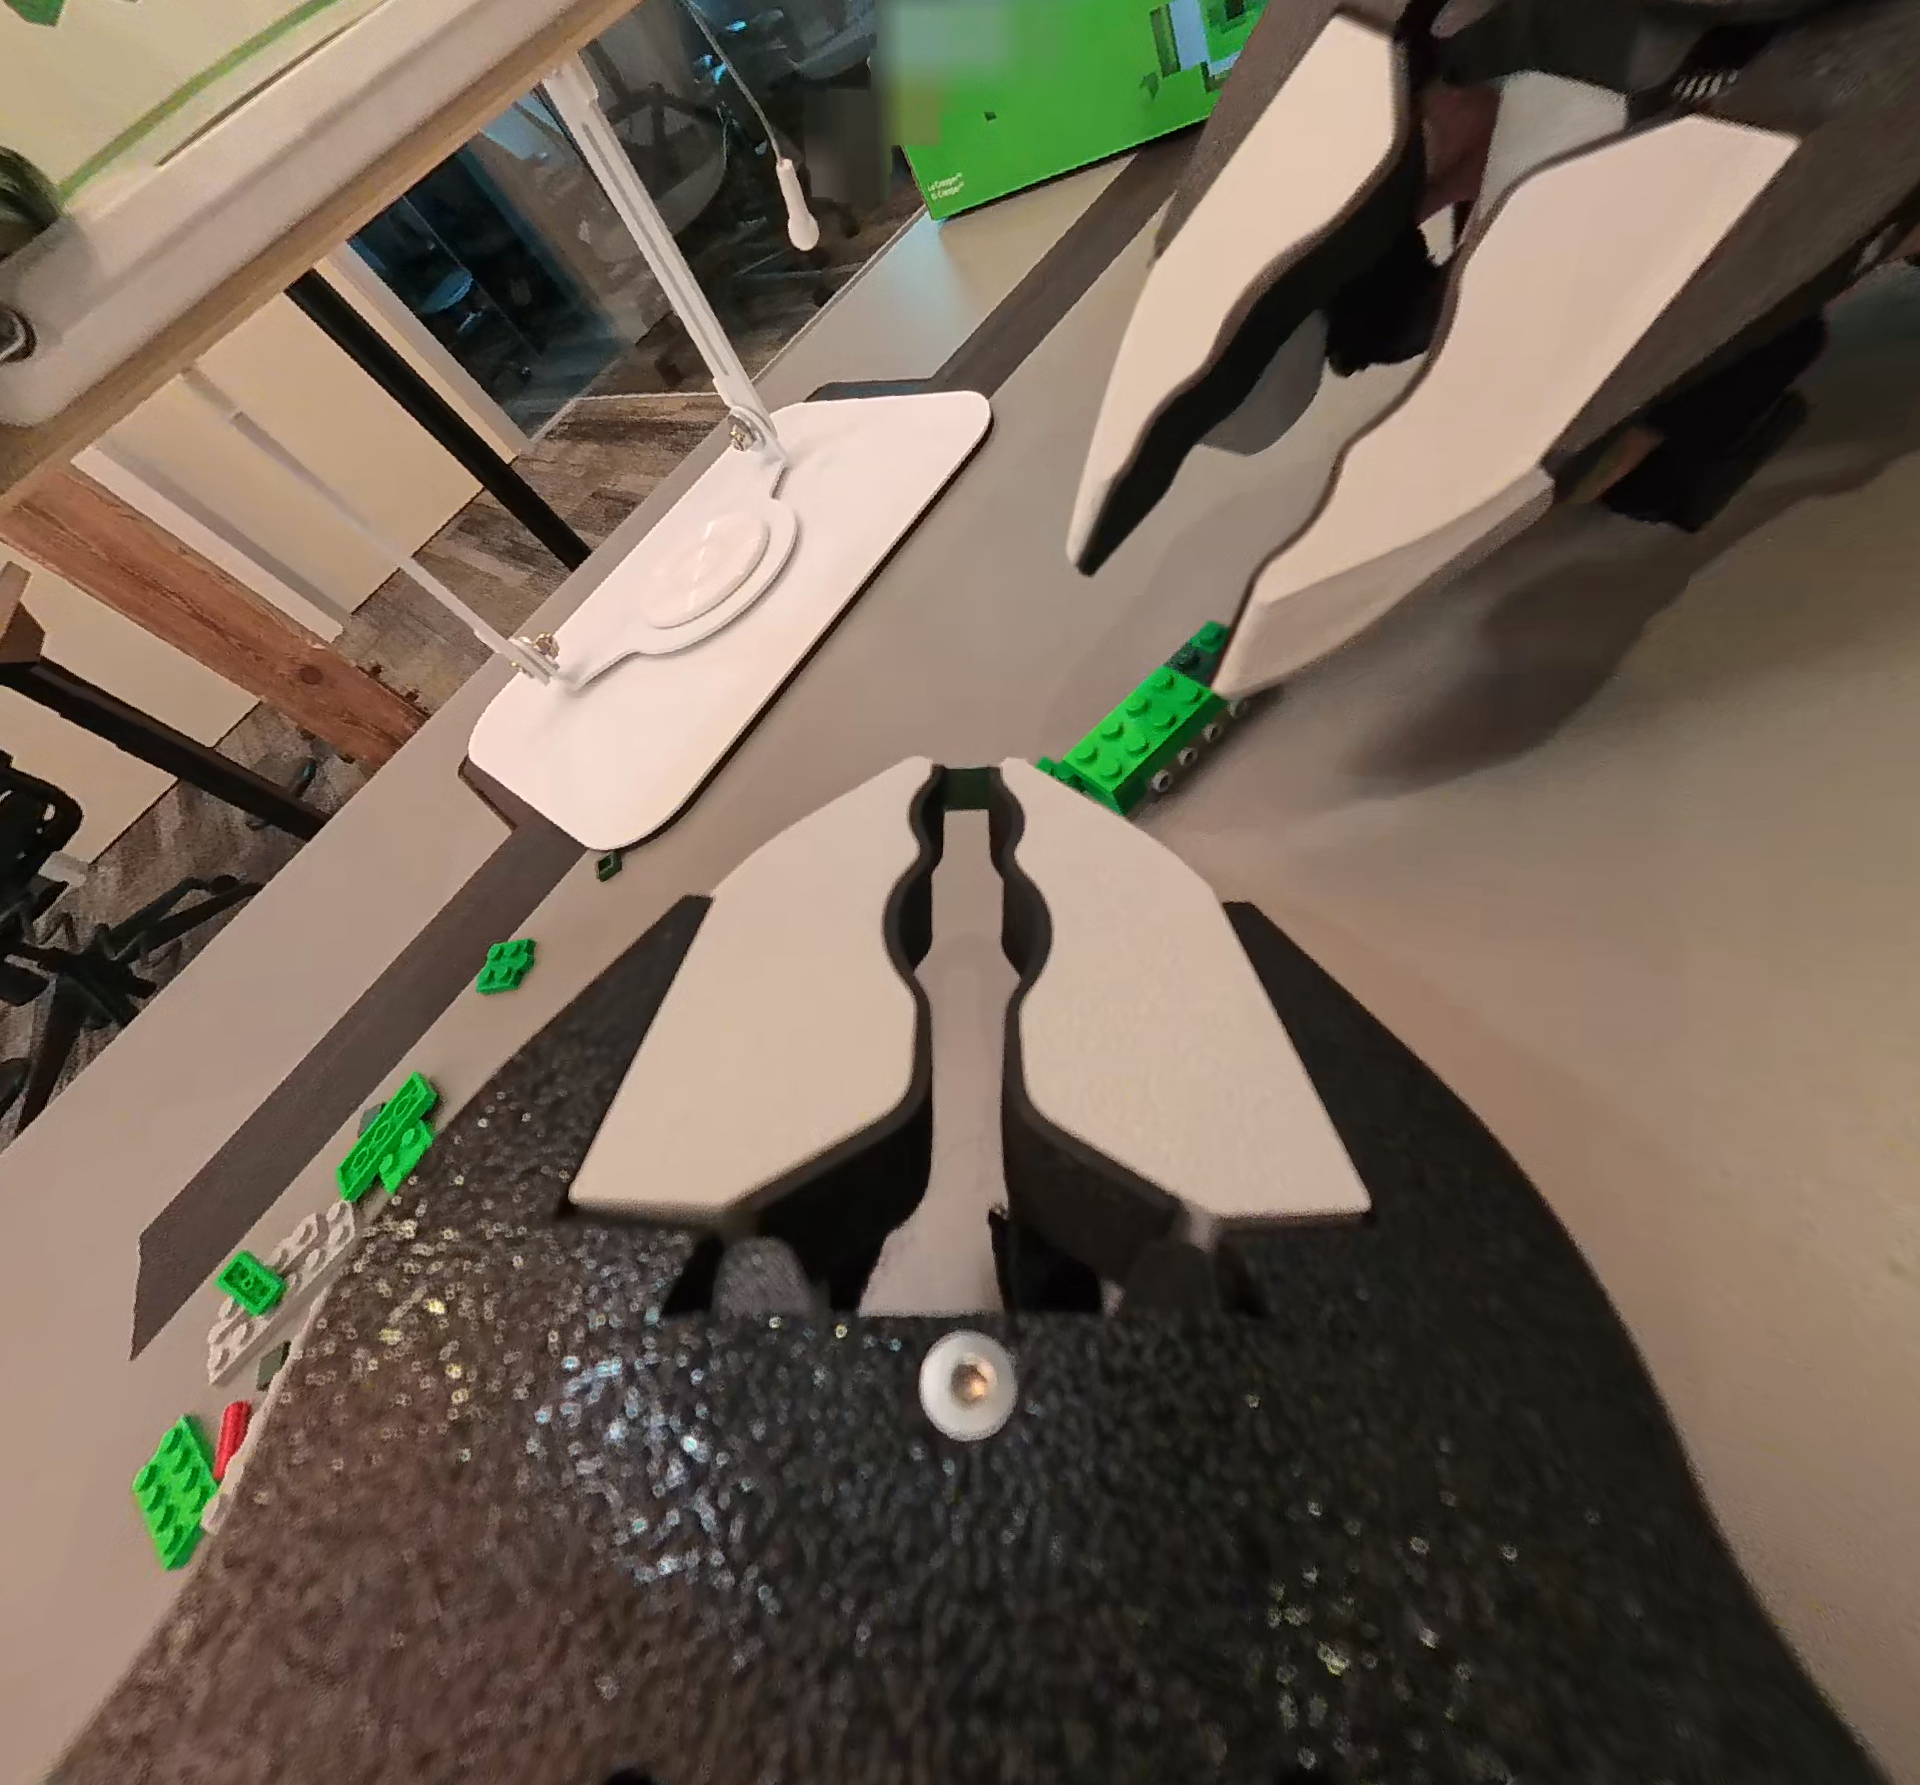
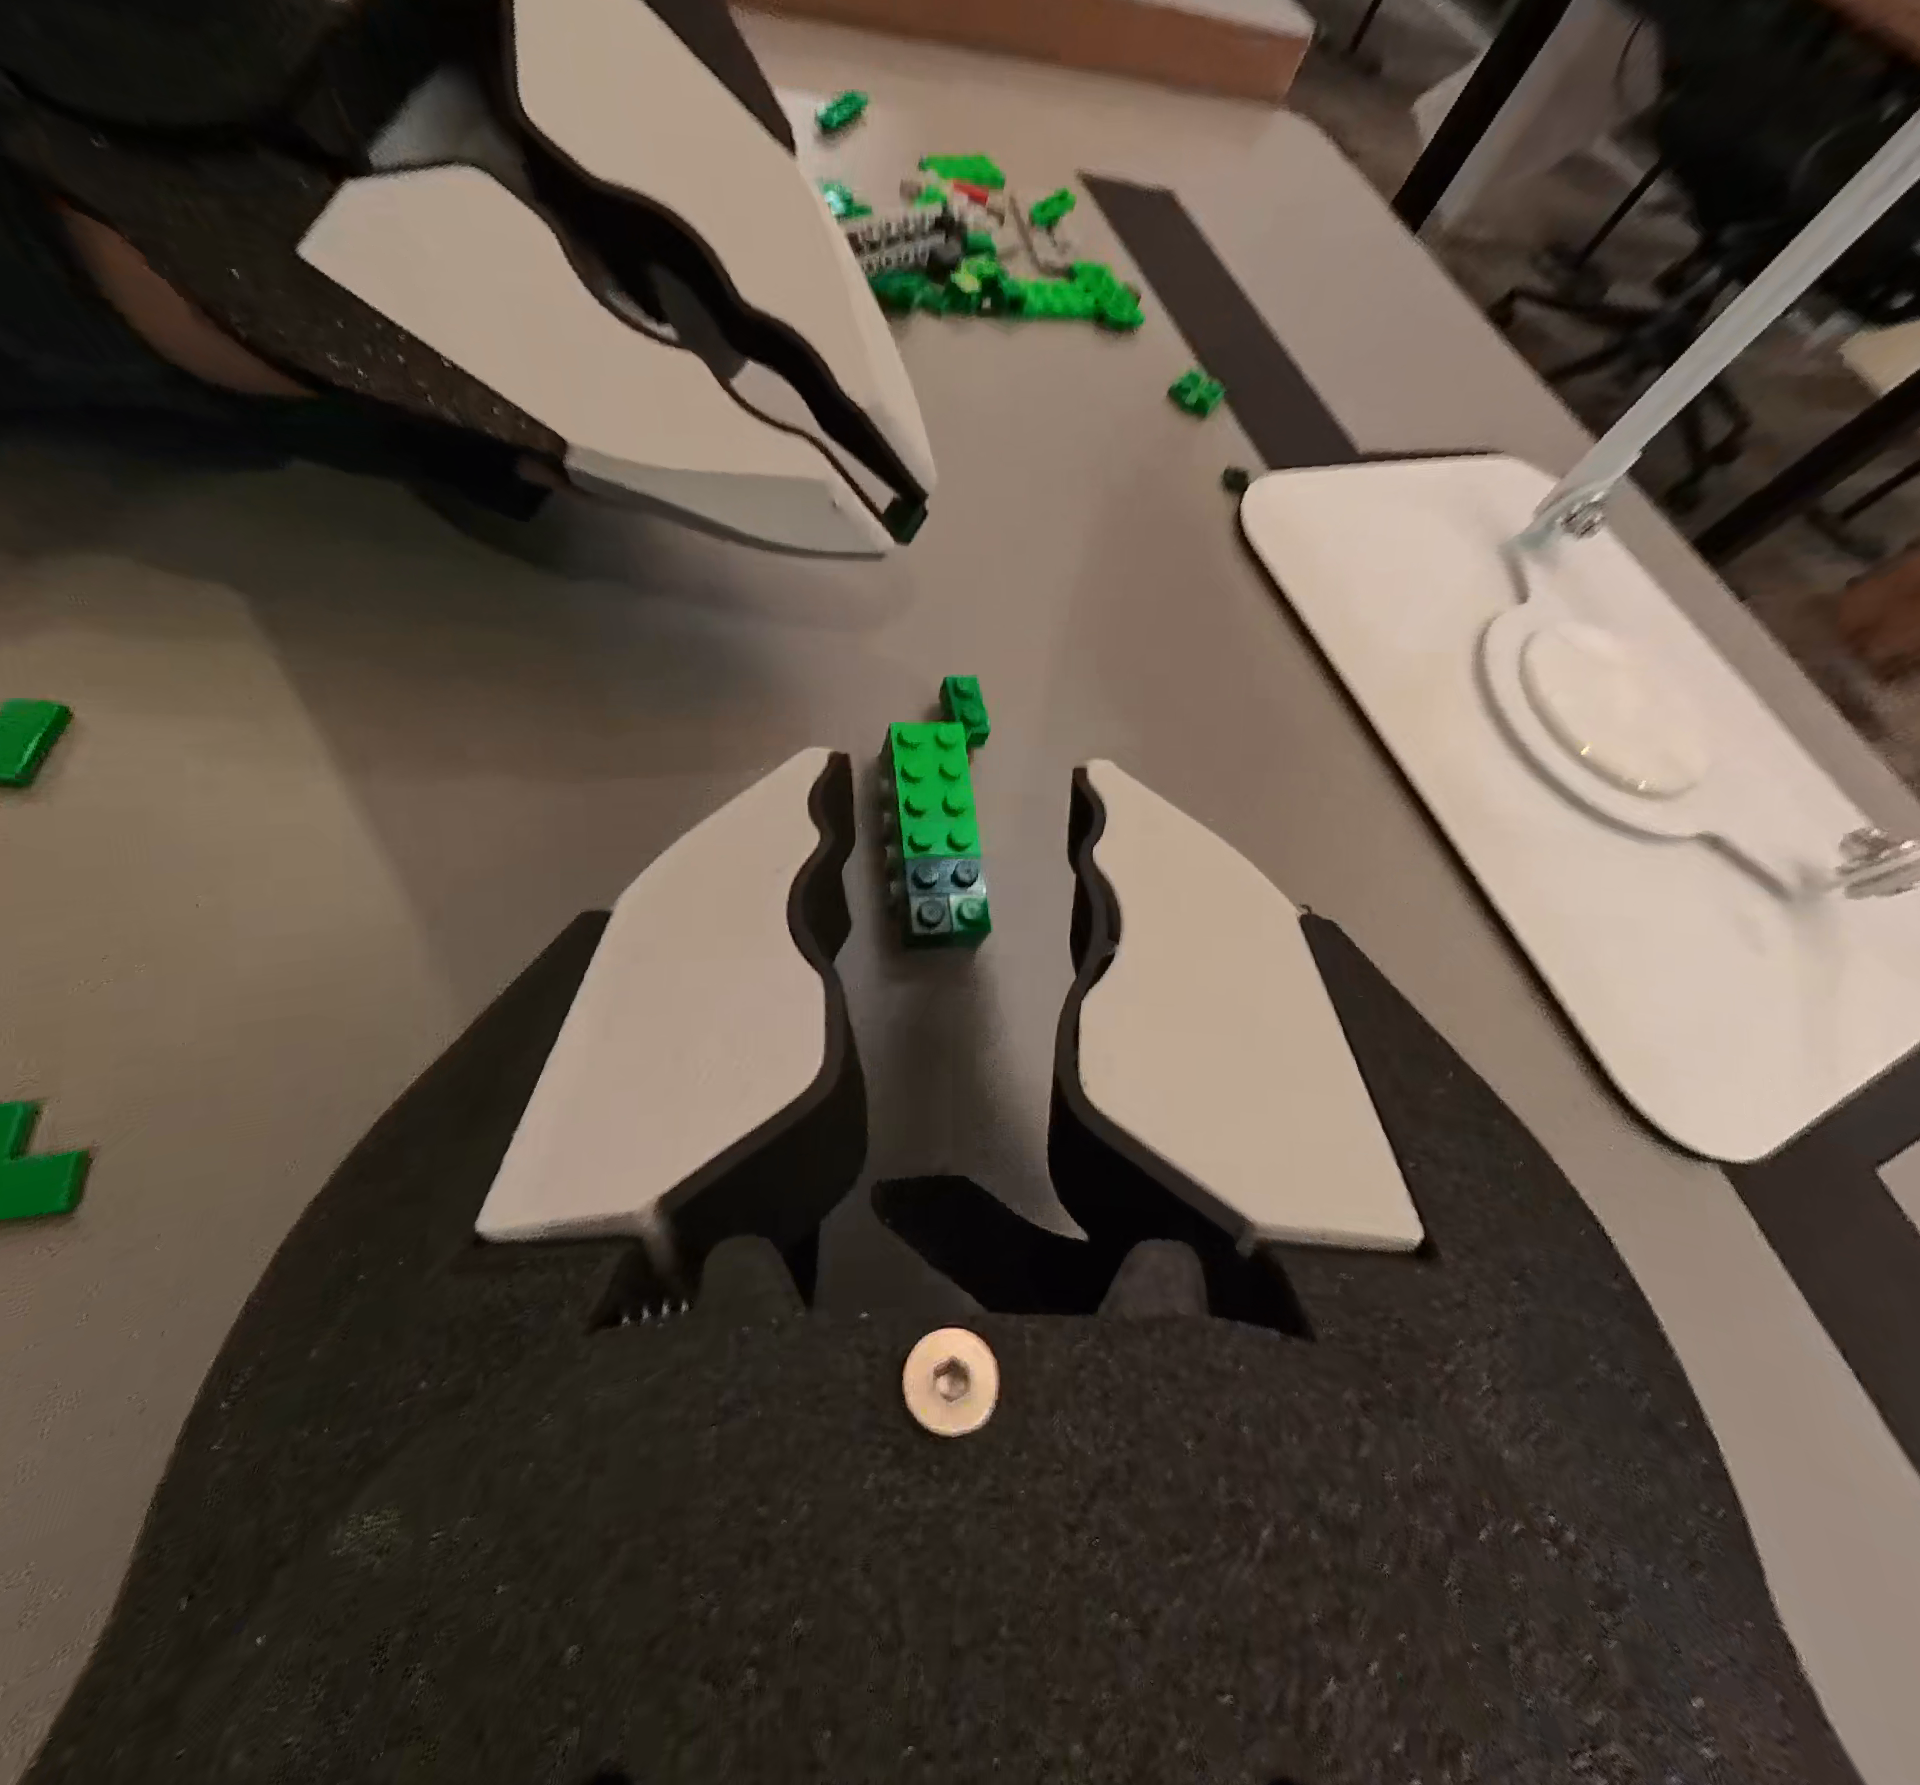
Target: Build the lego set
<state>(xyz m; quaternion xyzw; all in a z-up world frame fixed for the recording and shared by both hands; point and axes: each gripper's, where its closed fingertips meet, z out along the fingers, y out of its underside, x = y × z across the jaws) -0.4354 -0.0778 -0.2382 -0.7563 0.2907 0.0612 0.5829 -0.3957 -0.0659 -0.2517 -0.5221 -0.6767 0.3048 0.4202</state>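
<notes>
Your right claw (image 2: 951, 779) sits low over the surface (image 2: 520, 655) with its jaws spread wide and nothing between the pads. The small green assembly (image 2: 940, 836) lies right in that gap, closer to the left finger (image 2: 727, 966); whether that finger touches it, I cannot tell. The assembly is a short stack: bright green bricks over most of its length, dark green pieces at the near end, and one small dark green brick (image 2: 966, 701) at the far end, seemingly attached off to one side.

Just beyond, your left claw (image 2: 906, 517) comes in from the upper left, jaws narrowed onto a small dark green piece (image 2: 906, 520) pinched at the very tips. In the left wrist view that same piece (image 1: 964, 785) shows as a dark sliver between the fingertips, with the assembly (image 1: 1143, 733) just ahead and to the right.

To the right stands a white lamp base (image 2: 1558, 748). Farther back, a loose pile of green bricks (image 2: 997, 270) waits with a few strays around it, and flat green plates (image 1: 390, 1138) lie along the surface edge. A green box (image 1: 1091, 62) stands at the far end.

Judging by this, you are early on: only a handful of bricks are joined, and most parts are still loose. The held piece looks meant for the assembly next, once your right claw steadies it.
</notes>
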